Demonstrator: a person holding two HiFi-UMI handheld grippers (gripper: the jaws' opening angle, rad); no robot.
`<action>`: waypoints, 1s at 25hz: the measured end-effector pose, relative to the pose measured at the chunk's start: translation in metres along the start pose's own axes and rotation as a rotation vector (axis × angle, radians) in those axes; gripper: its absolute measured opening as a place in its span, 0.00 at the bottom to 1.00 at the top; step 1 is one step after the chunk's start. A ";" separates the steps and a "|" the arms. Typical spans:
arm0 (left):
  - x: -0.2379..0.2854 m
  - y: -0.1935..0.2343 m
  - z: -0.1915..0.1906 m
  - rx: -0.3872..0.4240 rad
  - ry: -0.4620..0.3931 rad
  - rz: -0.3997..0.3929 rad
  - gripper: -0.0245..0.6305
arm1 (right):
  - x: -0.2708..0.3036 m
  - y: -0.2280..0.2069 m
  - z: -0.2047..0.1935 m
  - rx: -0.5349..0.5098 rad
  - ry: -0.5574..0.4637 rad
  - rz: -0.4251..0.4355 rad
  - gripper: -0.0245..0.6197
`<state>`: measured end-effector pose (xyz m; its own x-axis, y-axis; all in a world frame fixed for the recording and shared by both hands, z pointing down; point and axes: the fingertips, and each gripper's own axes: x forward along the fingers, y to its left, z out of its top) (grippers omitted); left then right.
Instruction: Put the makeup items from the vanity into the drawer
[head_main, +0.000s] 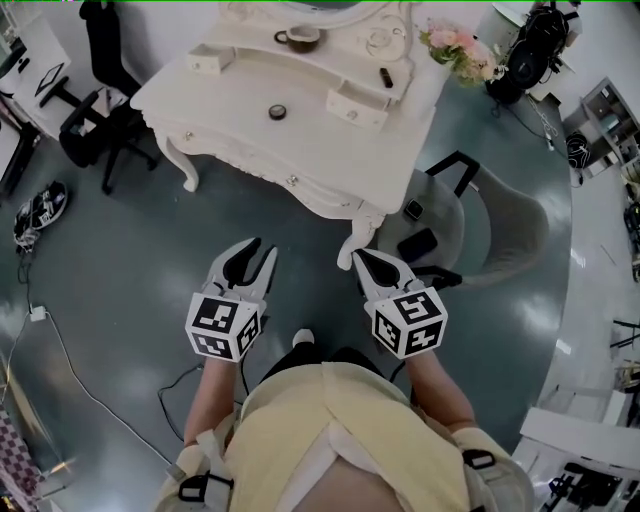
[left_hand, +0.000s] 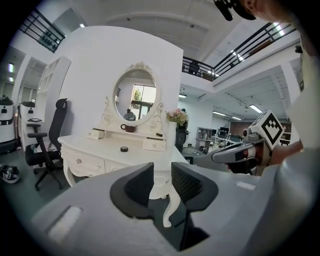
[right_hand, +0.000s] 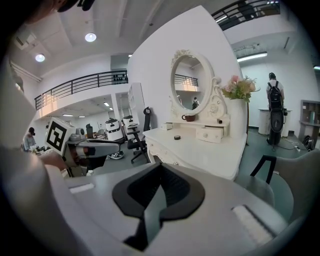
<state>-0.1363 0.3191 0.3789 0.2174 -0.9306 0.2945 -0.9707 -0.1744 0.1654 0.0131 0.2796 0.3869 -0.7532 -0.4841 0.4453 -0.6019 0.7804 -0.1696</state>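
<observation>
Head view is showing the left gripper (head_main: 262, 248) and the right gripper (head_main: 360, 258) hanging side by side, both short of the white carved wooden vanity (head_main: 300, 150), over the grey floor. A small round dark compact (head_main: 277, 112) is lying mid-top on the vanity, almost straight ahead of the left gripper, which I judge the nearer one. A short dark tube (head_main: 385, 77) is resting further back on the vanity, just behind a small white drawer (head_main: 355, 103), on the right gripper's side. Left gripper view is showing the left gripper (left_hand: 162, 172) with its jaws standing apart and nothing held, only a vanity leg showing through the gap; the compact (left_hand: 123, 148) is sitting above and left of them. Right gripper view is showing the right gripper (right_hand: 159, 172) with its jaws pressed together and empty, the compact (right_hand: 177, 137) lying ahead on the vanity, the small drawer (right_hand: 212, 133) to its right.
</observation>
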 end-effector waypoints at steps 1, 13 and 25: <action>0.003 0.006 0.001 0.005 0.004 -0.007 0.22 | 0.005 0.000 0.003 -0.004 0.000 -0.005 0.04; 0.063 0.041 0.009 0.003 0.020 0.001 0.35 | 0.054 -0.041 0.027 -0.007 0.008 -0.022 0.04; 0.154 0.082 0.040 0.051 0.058 0.112 0.41 | 0.120 -0.113 0.070 -0.031 0.019 0.057 0.04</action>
<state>-0.1867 0.1489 0.3997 0.1120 -0.9251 0.3630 -0.9928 -0.0884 0.0809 -0.0279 0.1055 0.3976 -0.7807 -0.4313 0.4521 -0.5494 0.8185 -0.1680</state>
